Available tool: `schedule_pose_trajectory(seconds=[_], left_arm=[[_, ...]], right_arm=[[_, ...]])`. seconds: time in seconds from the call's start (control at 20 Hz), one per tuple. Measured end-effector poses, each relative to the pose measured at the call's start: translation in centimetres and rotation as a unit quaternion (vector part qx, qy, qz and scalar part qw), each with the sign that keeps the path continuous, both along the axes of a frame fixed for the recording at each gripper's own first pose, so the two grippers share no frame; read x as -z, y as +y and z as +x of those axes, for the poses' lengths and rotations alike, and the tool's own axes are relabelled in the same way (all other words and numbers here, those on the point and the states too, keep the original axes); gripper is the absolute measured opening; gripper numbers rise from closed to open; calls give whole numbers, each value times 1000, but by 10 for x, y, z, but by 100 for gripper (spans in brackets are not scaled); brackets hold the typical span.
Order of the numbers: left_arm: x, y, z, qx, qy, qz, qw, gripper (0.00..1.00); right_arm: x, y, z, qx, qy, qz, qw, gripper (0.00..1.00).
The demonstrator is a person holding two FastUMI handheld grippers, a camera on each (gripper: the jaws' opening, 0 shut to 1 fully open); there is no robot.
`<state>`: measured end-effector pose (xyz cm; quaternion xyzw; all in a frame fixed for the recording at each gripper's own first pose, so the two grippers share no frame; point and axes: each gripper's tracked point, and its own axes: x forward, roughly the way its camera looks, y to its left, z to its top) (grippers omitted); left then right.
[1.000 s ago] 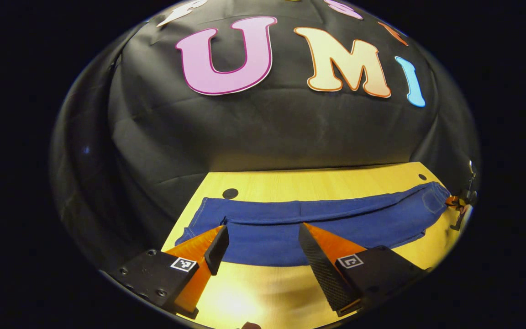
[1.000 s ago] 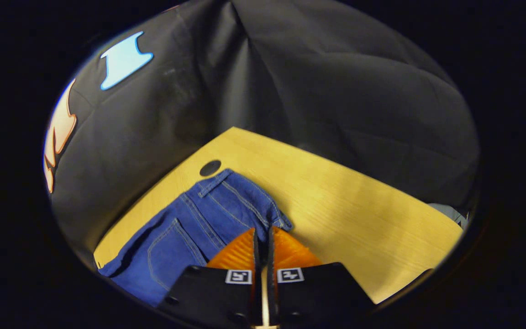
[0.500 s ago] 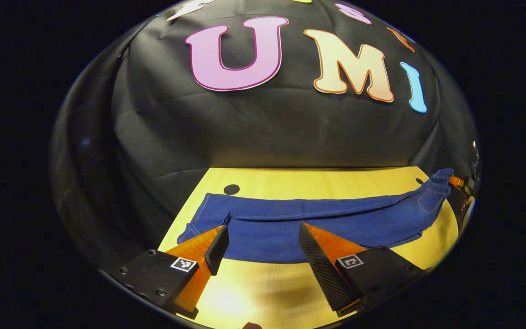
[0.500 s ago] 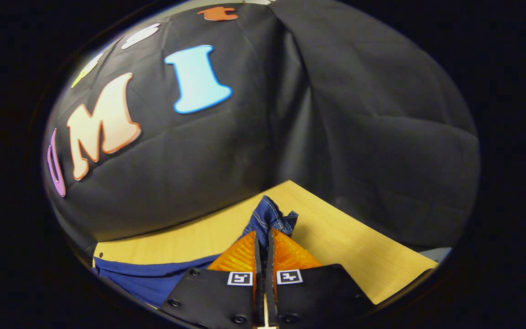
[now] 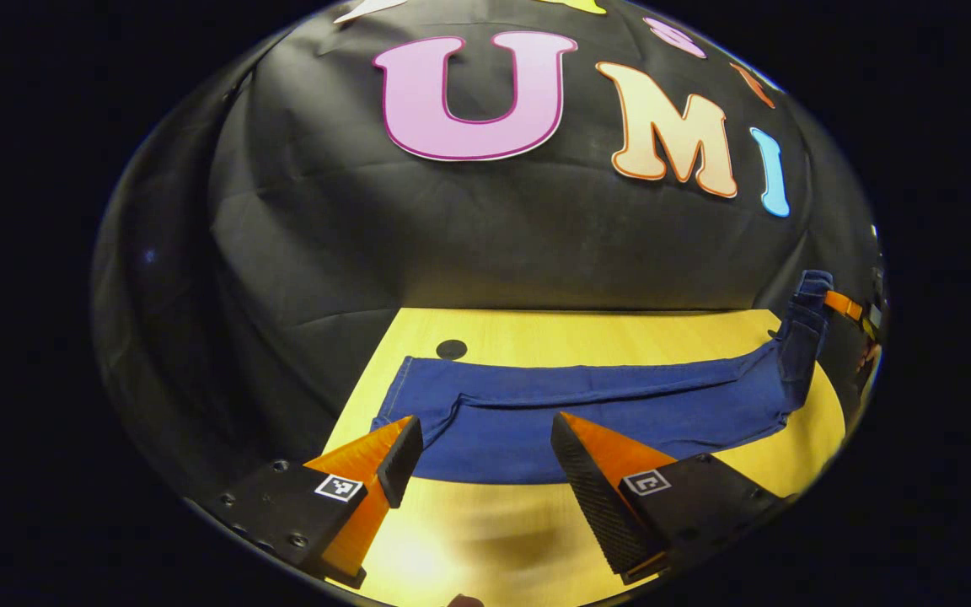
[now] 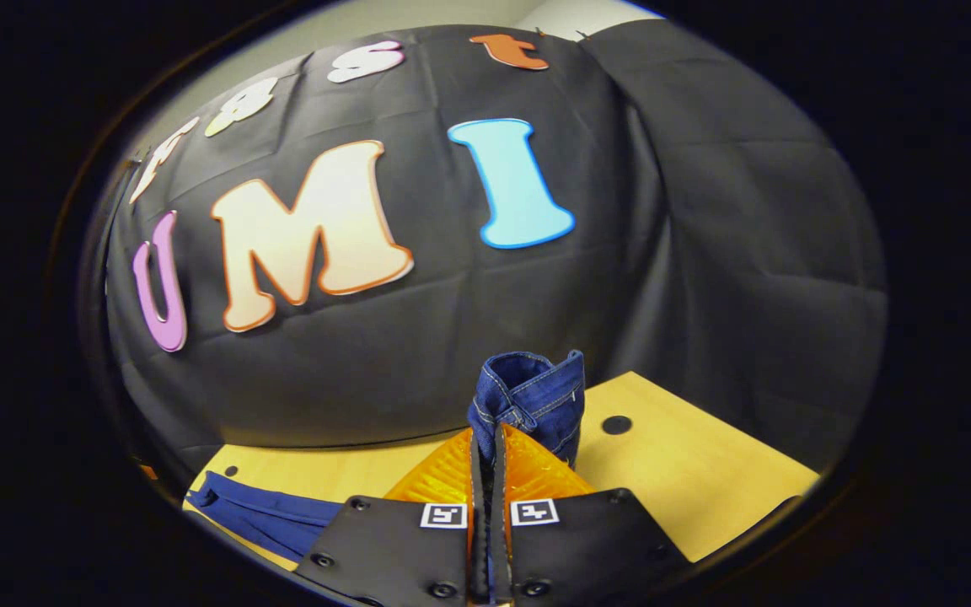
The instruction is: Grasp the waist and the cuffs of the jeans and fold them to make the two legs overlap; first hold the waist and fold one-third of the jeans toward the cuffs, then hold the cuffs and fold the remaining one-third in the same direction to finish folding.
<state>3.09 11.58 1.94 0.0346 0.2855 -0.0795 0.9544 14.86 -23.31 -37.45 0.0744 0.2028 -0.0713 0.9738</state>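
Right gripper (image 6: 485, 438) has its fingers clamped on the waist (image 6: 529, 396) of the jeans (image 5: 587, 413), holding that end up above the yellow table (image 5: 587, 333). Left gripper (image 5: 485, 438) hangs with its fingers apart just short of the cuffs (image 5: 401, 403), which lie flat straight ahead.

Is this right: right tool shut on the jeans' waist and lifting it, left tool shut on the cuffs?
Not quite. The left tool is open, fingers spread over the cuff end of the jeans and gripping nothing, as the left gripper view shows. The rest holds: the right tool is shut on the waist, raised off the table.
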Motion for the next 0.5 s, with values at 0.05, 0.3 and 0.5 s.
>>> schedule_pose_trajectory(seconds=[0.05,0.3,0.5], left_arm=[[2,7,2,3,1,0,1000,96],[10,38,8,17,8,-5,1000,96],[22,58,8,29,19,-10,999,96]], right_arm=[[2,-3,-2,-7,-2,-1,1000,2],[9,-6,-1,-23,-15,29,999,5],[20,-3,2,-42,-16,82,996,4]])
